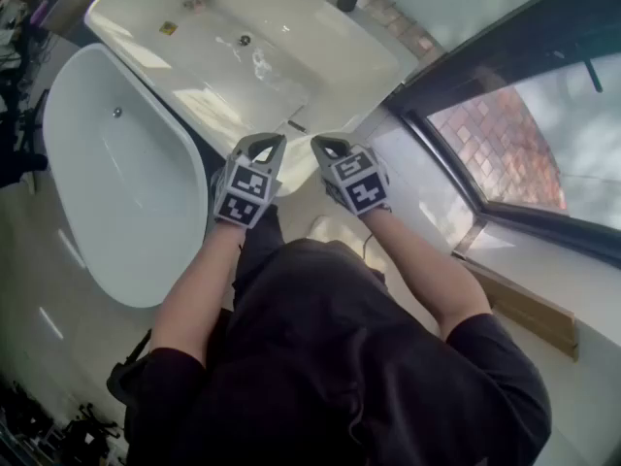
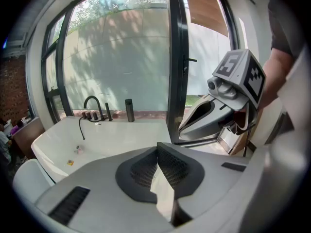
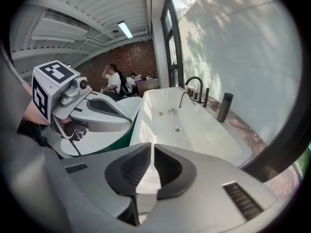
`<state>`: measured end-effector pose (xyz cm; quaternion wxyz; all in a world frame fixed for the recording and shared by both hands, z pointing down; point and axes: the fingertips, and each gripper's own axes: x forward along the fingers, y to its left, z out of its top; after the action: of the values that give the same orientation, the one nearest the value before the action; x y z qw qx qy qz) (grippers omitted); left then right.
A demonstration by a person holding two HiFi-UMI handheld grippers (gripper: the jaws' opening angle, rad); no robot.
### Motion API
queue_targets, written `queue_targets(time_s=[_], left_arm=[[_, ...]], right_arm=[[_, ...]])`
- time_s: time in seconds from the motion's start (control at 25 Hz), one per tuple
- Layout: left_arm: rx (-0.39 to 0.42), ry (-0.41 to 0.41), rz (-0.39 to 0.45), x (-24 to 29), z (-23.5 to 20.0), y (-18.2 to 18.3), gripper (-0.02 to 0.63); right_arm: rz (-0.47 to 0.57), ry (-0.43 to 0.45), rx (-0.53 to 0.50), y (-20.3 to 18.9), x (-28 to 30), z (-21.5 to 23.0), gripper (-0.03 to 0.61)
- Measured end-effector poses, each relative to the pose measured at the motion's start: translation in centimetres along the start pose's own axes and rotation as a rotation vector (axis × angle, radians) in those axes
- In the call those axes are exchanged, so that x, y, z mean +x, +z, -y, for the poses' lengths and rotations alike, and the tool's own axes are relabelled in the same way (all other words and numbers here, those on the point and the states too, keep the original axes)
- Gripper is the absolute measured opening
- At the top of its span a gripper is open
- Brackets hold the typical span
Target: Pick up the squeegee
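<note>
I find no squeegee in any of the three views. My left gripper (image 1: 268, 144) and right gripper (image 1: 328, 147) are held side by side at chest height, both pointing forward and down over the near corner of a white rectangular bathtub (image 1: 320, 85). Both are shut, pads meeting at the tips with nothing between them, as the left gripper view (image 2: 157, 149) and the right gripper view (image 3: 152, 152) show. Each gripper also appears in the other's camera: the right gripper (image 2: 187, 128) and the left gripper (image 3: 124, 122).
An oval freestanding tub (image 1: 116, 192) stands to the left. A black tap (image 2: 91, 105) and a dark cylinder (image 2: 129, 109) stand on the far ledge of the rectangular tub, with small items (image 1: 168, 28) inside. A large dark-framed window (image 1: 514, 134) runs along the right. People (image 3: 115, 81) are far behind.
</note>
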<state>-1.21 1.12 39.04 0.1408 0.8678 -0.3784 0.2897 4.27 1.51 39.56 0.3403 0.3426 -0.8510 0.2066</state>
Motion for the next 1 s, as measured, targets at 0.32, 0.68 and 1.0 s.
queue_targets(time_s=[0.32,0.68,1.0], left_arm=[[-0.012,-0.078,-0.081,9.9,-9.9,-5.2,0.000],[-0.076,-0.125,-0.187,21.0,-14.9,-13.5,0.000],[-0.140,-0.086,-0.208,29.0,-19.4,-20.5,0.000]], right_arm=[[-0.142,-0.010,-0.044,-0.3,14.9,5.6,0.075],[-0.360,-0.014,-0.106,-8.6,28.0,10.5,0.170],[-0.512,0.028,-0.136,-13.3,38.4,11.6,0.183]])
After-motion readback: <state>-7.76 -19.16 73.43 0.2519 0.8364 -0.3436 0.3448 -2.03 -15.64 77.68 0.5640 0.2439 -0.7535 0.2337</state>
